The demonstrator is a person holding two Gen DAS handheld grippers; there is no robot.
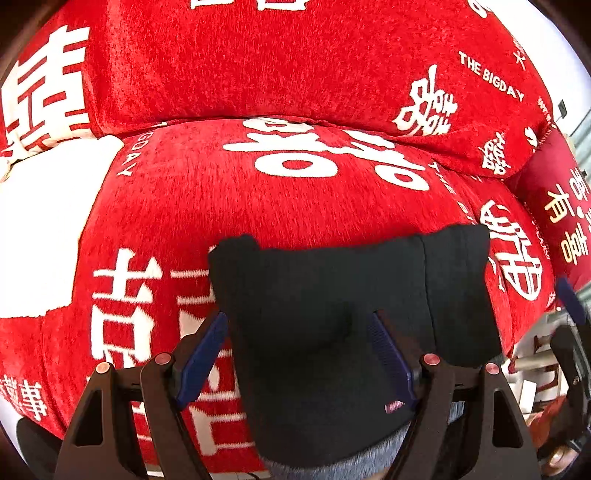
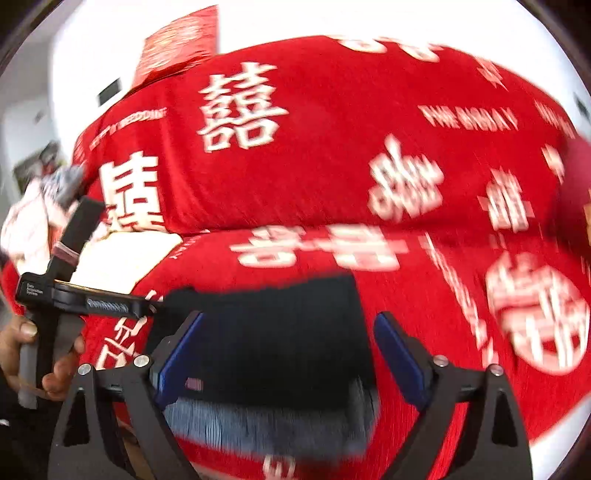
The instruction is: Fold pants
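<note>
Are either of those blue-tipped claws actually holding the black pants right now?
No. The left gripper and right gripper both stand open above the folded black pants; neither pinches them.

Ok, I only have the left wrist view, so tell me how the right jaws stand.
Observer: The right gripper has its jaws open, pads clear of the black pants.
Operator: Now report what is at the left end.
Observer: What looks like a heap of light clothes lies beside the red sofa.
Operator: Describe the wall too.
Observer: A red paper sheet hangs on the white wall.
</note>
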